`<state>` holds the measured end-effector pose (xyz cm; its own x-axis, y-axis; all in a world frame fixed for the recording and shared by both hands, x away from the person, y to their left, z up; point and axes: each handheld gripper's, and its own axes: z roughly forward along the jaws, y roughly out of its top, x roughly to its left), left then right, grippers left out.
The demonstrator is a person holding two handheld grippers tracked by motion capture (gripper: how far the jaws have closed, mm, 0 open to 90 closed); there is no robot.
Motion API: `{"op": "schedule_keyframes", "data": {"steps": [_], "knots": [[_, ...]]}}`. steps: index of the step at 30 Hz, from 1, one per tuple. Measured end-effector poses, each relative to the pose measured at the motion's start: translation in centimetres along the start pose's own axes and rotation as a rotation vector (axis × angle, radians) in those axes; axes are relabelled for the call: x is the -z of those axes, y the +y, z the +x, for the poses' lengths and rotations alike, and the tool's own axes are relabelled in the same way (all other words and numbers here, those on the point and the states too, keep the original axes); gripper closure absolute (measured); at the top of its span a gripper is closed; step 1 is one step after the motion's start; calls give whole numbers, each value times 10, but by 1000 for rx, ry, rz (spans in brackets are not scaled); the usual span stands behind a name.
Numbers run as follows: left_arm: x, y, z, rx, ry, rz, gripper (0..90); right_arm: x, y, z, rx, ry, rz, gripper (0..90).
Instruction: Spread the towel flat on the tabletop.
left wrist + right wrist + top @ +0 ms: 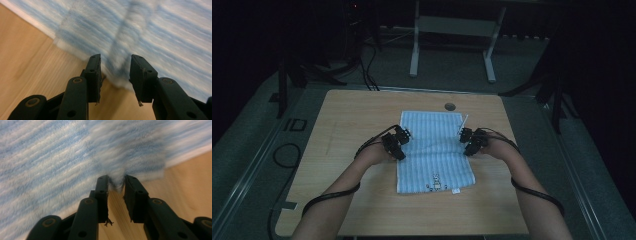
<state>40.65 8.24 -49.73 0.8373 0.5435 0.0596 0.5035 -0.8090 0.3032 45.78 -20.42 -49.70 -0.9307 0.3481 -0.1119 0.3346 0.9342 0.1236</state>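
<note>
Closest to me are the person's two bare forearms coming in over the near edge of the light wooden table [362, 210], a black cable trailing back along each one. Each hand holds a black two-jaw gripper: left gripper [400, 141] at the left edge of the blue-and-white striped terry towel [434, 155], right gripper [470, 141] at its right edge.

The towel lies flat in the middle of the table, and it looks folded over, the fold's corners sitting right by the jaws. In the left gripper view [116, 66] the jaws stand apart with a towel corner loose between them, not pinched. Same story in the right gripper view [117, 185]: a narrower gap, a fuzzy bit of towel edge in it, pads not pressing as far as I can tell through the blur.

My read: a fold has been laid and both grippers are letting go. Next would be backing clear without dragging the cloth, then re-gripping for another fold.

Count: one towel, one table, two grippers, two forearms.
</note>
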Motion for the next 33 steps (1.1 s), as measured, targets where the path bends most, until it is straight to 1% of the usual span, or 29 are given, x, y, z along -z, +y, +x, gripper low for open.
{"op": "schedule_keyframes", "data": {"steps": [1, 2, 4, 5, 6, 7, 8, 9, 10, 13, 14, 16, 17, 18, 19, 20, 21, 22, 23, 24, 25, 26, 27, 28, 29, 30, 31, 32, 33], "knots": [[6, -3, -6, -16, 13, -7, 527, 13, -5, 8, 25, -6, -39, 689], [14, -7, -15, -43, 12, -18, 514, 18, -8, 13, 41, -12, -50, 683], [26, -16, -36, -99, -25, -46, 513, 30, -16, 28, 77, -9, -67, 666], [26, -16, -36, -99, -25, -46, 514, 30, -16, 28, 77, -9, -67, 666], [32, -26, -59, -170, -68, -63, 514, 35, -21, 36, 88, 4, -79, 668], [32, -30, -68, -192, -84, -64, 515, 40, -31, 56, 111, 49, -118, 671], [32, -32, -73, -210, -90, -61, 515, 40, -34, 66, 121, 65, -115, 671], [29, -34, -80, -229, -99, -57, 515, 38, -37, 73, 142, 68, -110, 670], [27, -35, -83, -236, -109, -56, 515, 35, -41, 83, 167, 81, -101, 670], [16, -36, -91, -247, -123, -44, 514, 25, -46, 99, 201, 114, -79, 647], [11, -35, -93, -248, -127, -33, 514, 22, -47, 102, 208, 116, -78, 646], [3, -34, -95, -260, -107, -6, 514, 15, -47, 104, 217, 97, -72, 640], [-2, -34, -95, -260, -97, 3, 515, 11, -47, 104, 217, 86, -59, 640], [-2, -34, -95, -260, -97, 3, 527, 5, -46, 105, 230, 66, -32, 641], [-7, -33, -94, -254, -79, 4, 557, 1, -46, 105, 233, 55, -18, 654], [-7, -33, -94, -257, -73, 1, 584, -2, -46, 105, 229, 55, -18, 698], [-6, -32, -94, -247, -82, 2, 661, -1, -45, 105, 221, 46, -29, 788], [-4, -32, -93, -239, -110, 1, 749, 0, -45, 104, 206, 50, -25, 830], [-4, -32, -93, -239, -110, 1, 816, 0, -45, 104, 206, 50, -25, 830], [-4, -32, -93, -239, -110, 1, 816, 1, -45, 104, 199, 75, -17, 853], [2, -32, -96, -248, -144, 7, 852, 6, -47, 106, 234, 155, 1, 863], [13, -32, -99, -260, -157, -4, 856, 10, -48, 108, 240, 193, -3, 864], [13, -32, -99, -260, -157, -4, 857, 10, -48, 108, 240, 193, -3, 864], [26, -32, -95, -246, -165, -35, 857, 24, -49, 107, 247, 197, -32, 864], [26, -32, -95, -246, -165, -35, 857, 24, -49, 107, 247, 197, -32, 864], [26, -32, -95, -246, -165, -35, 857, 30, -49, 105, 236, 190, -49, 864], [42, -29, -83, -204, -175, -84, 857, 30, -49, 105, 236, 190, -49, 864], [46, -27, -75, -187, -159, -93, 855, 48, -47, 94, 200, 161, -95, 862], [48, -25, -67, -163, -170, -97, 854, 53, -46, 88, 181, 157, -109, 860]]}}
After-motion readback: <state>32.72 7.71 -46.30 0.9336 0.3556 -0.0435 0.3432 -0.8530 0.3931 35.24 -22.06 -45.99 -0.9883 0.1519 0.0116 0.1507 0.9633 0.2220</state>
